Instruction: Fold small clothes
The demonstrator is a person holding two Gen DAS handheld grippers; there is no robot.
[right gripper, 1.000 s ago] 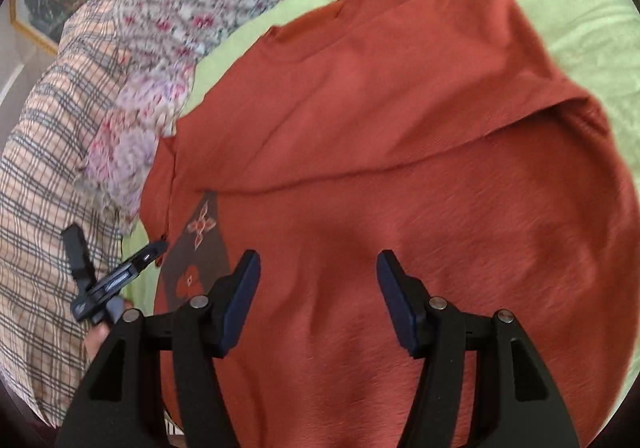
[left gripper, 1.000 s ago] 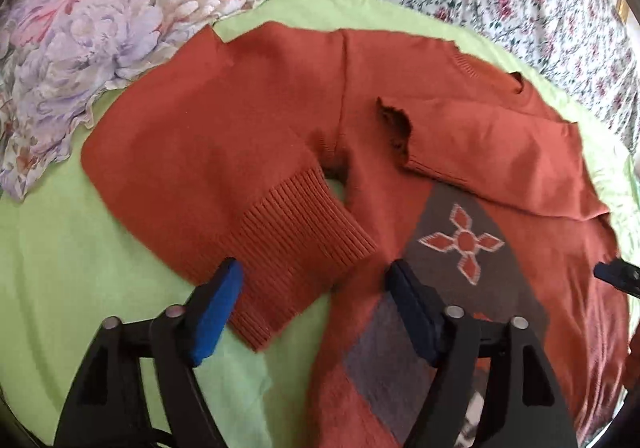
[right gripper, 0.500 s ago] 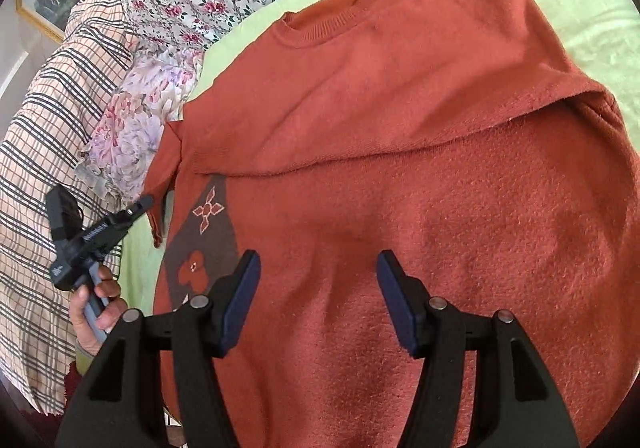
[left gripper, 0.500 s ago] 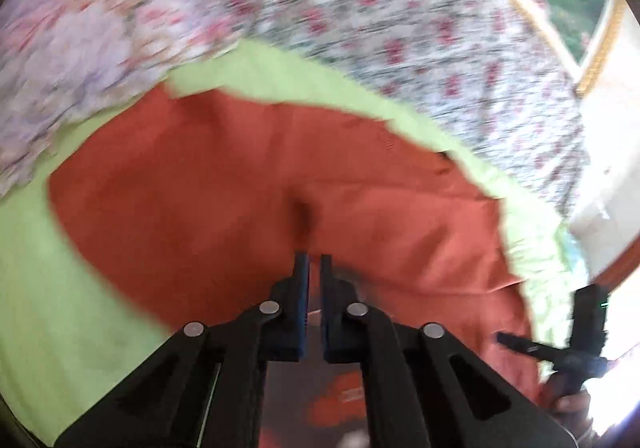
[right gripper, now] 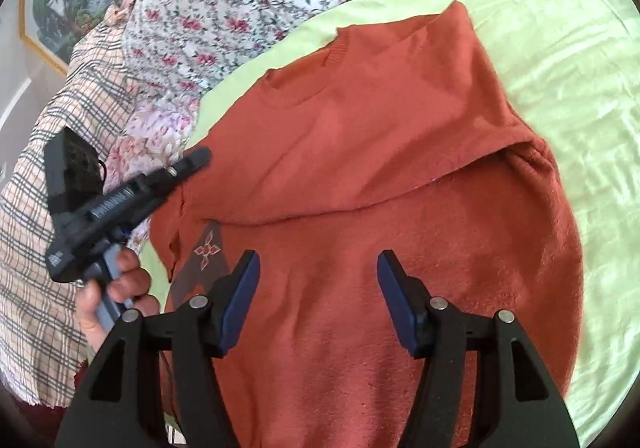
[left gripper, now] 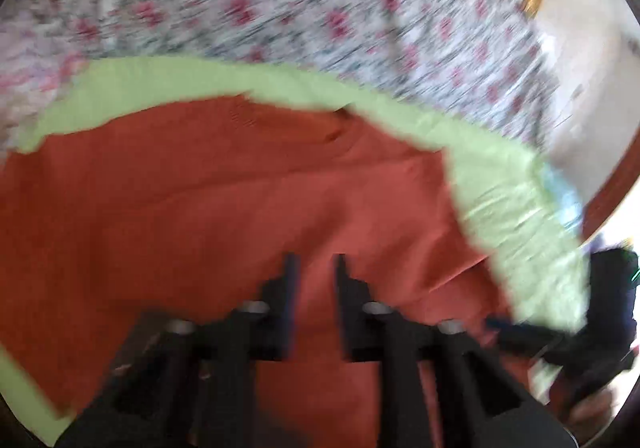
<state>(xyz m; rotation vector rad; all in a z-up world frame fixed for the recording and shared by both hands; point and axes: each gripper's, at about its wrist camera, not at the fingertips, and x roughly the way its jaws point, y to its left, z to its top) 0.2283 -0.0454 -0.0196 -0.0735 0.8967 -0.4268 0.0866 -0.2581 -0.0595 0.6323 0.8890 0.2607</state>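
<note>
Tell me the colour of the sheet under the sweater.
Light green sheet, clearest in the right wrist view, beneath the rust-orange sweater.

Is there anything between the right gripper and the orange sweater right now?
Nothing visible. The right gripper is open directly over the sweater, which lies on the green sheet with a sleeve folded across it. The left gripper is off at the sweater's far edge, clear of that path.

White lettering on the left hand-held gripper [right gripper: 120, 204] is too blurred to read.
</note>
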